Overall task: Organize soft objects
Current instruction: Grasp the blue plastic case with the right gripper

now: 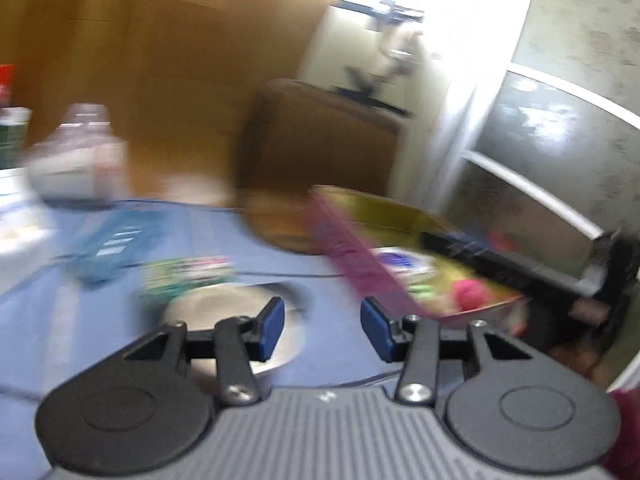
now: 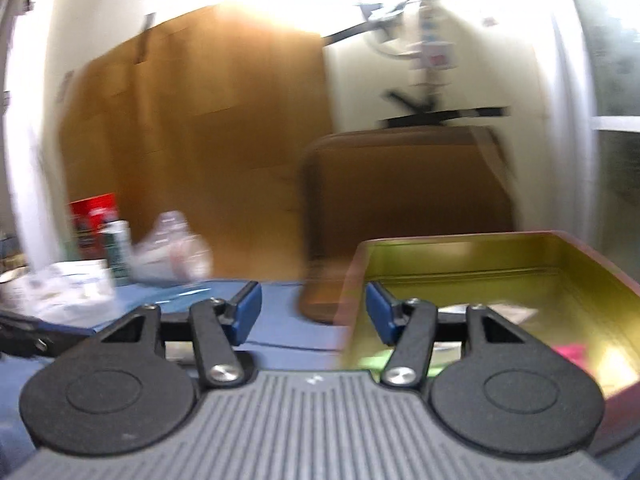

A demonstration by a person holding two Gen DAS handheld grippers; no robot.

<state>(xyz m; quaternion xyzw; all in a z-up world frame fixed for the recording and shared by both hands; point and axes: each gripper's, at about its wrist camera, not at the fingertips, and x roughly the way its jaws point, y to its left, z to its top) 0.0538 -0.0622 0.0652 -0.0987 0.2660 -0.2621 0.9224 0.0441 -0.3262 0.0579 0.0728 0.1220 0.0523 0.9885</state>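
Gripper (image 1: 322, 326) empty before pink-walled box (image 1: 348, 256) holding a fuzzy pink ball (image 1: 470, 294).

We see that our left gripper (image 1: 322, 322) and right gripper (image 2: 313, 310) match: blue pads (image 1: 273, 328) on black linkage arms, silver screws (image 2: 224, 372) at the pivots, round black discs flanking a grey ribbed body.

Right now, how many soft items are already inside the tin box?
2 I can make out: a pink fuzzy ball and a green piece beside it in the gold-lined tin box. Blur may hide others.
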